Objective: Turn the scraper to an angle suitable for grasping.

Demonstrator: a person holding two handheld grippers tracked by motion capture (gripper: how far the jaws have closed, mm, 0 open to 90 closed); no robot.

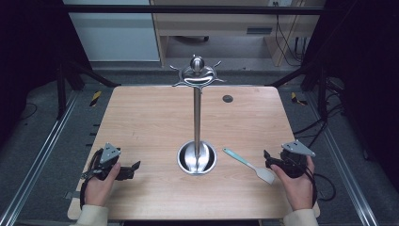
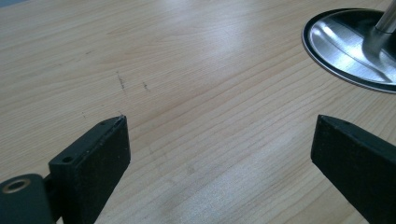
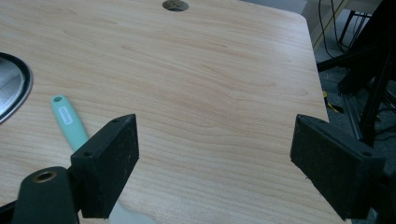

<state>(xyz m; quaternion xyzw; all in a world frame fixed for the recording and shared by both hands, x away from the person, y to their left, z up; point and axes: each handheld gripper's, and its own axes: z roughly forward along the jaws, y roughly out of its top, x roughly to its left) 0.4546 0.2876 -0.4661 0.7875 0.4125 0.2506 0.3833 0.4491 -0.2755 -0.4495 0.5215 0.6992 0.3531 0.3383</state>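
A pale wood-grain table [image 1: 141,113] with rounded corners stands on a grey floor, with dark frame bars at both sides and light wooden furniture beyond its far edge. A small round dark hole [image 1: 227,98] sits near the far side of the tabletop.

At the table's middle rises a shiny steel utensil stand [image 1: 197,117]: a round dished base, a thin upright pole and a ring of curved hooks at the top.

The left gripper [image 1: 133,168], held in the person's left hand [image 1: 101,181] at the near left, has its black jaws spread wide with only bare wood between them. The stand's base lies ahead of the fingers and off to their right, well apart.

The right gripper [image 1: 266,157], held in the right hand [image 1: 297,181] at the near right, is likewise wide open and holds nothing. A spatula with a mint-green handle and white blade [image 1: 248,164] lies flat on the table just beside its left finger [image 3: 109,168], handle pointing away toward the stand's base.
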